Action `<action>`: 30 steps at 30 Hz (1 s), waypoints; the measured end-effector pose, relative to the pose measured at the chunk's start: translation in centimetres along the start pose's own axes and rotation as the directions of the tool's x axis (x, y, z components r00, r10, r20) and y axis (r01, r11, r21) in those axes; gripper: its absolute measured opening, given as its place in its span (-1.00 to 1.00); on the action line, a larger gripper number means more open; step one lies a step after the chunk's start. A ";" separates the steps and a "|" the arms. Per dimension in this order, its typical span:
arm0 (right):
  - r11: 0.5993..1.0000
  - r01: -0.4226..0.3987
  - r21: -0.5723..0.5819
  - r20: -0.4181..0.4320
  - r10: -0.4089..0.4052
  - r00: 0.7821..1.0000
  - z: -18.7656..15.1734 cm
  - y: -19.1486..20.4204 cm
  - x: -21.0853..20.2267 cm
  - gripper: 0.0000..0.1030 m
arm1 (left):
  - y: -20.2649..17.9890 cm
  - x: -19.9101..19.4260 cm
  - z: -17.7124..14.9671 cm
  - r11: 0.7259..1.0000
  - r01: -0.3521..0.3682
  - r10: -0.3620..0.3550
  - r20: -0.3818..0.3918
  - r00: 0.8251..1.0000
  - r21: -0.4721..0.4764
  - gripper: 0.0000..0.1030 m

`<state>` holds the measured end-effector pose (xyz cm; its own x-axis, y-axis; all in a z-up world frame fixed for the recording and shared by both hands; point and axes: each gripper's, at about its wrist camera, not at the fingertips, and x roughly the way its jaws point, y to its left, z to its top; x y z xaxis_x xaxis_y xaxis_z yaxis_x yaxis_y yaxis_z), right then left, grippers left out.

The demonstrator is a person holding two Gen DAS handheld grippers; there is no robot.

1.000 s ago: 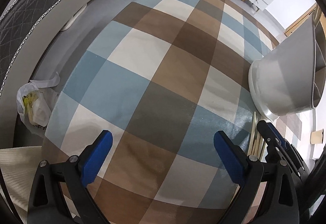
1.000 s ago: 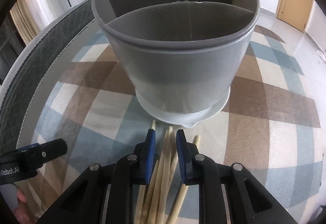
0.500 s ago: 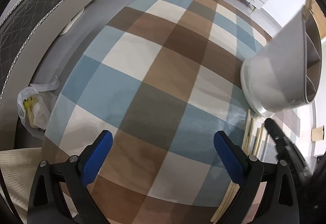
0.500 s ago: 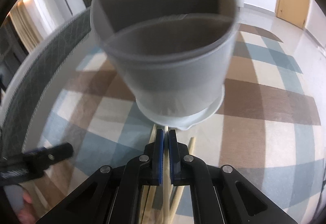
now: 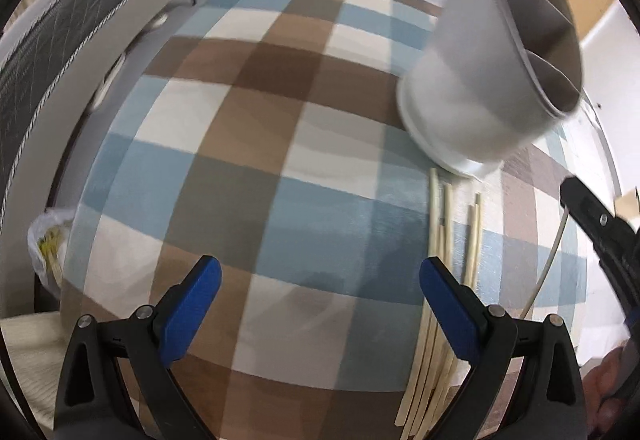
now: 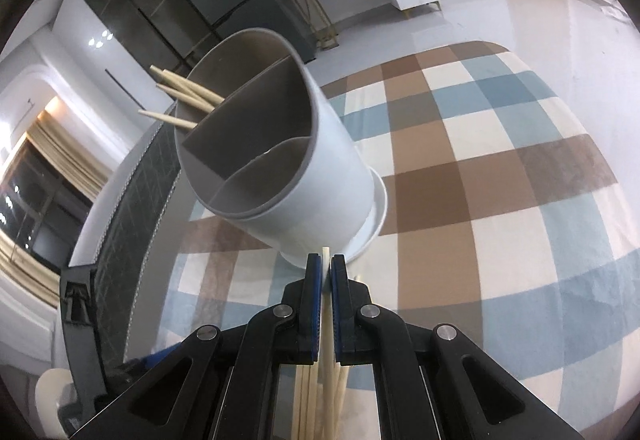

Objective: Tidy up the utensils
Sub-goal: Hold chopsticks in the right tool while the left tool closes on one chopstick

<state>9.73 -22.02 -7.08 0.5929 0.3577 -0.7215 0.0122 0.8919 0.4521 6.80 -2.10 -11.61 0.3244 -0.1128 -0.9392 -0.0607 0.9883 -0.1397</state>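
The right gripper (image 6: 326, 272) is clamping one chopstick (image 6: 327, 324) lengthwise along its fingers, tip pointing ahead at the divided holder (image 6: 280, 176) standing just beyond, while the left gripper (image 5: 320, 294) is hanging wide apart, farther off.

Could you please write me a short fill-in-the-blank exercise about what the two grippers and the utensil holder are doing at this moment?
1. The right gripper is shut on one pale wooden ____.
2. The left gripper, with blue pads, is ____ and holds nothing.
3. The grey round divided utensil holder stands on a ____ rug.
4. The other chopsticks lie loose ____ the holder.

Missing words: chopstick; open; checked; beside
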 end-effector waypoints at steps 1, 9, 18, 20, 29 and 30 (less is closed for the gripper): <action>1.000 -0.001 0.005 0.005 0.001 1.000 -0.1 0.1 0.0 -0.92 | -0.3 0.0 -0.1 1.000 0.001 -0.001 0.005 1.000 0.011 0.88; 1.000 0.000 0.026 0.052 -0.001 0.999 0.3 -1.1 -1.8 -0.92 | -2.9 0.8 -0.8 0.996 -0.011 0.013 -0.019 1.000 0.088 0.88; 0.999 -0.018 0.033 0.068 0.016 0.998 0.6 -1.4 -2.4 -0.92 | -3.5 2.3 -1.7 0.987 -0.084 0.091 -0.049 0.995 0.135 0.89; 0.999 -0.017 0.039 0.070 0.015 0.997 0.7 -1.5 -2.4 -0.92 | -3.6 2.3 -1.5 0.985 -0.092 0.099 -0.043 0.994 0.146 0.89; 0.999 -0.002 0.047 0.071 -0.001 0.997 0.7 -1.7 -2.5 -0.92 | -4.0 2.2 -1.6 0.977 -0.116 0.122 -0.022 0.992 0.179 0.92; 0.999 -0.001 0.046 0.072 -0.002 0.997 0.7 -1.8 -2.5 -0.92 | -3.9 2.2 -1.6 0.978 -0.113 0.119 -0.023 0.993 0.175 0.92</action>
<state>8.80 -24.70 -5.66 0.6492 0.3351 -0.6828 0.0483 0.8777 0.4767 6.25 -6.35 -13.62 0.2926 0.0029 -0.9562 0.0695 0.9973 0.0243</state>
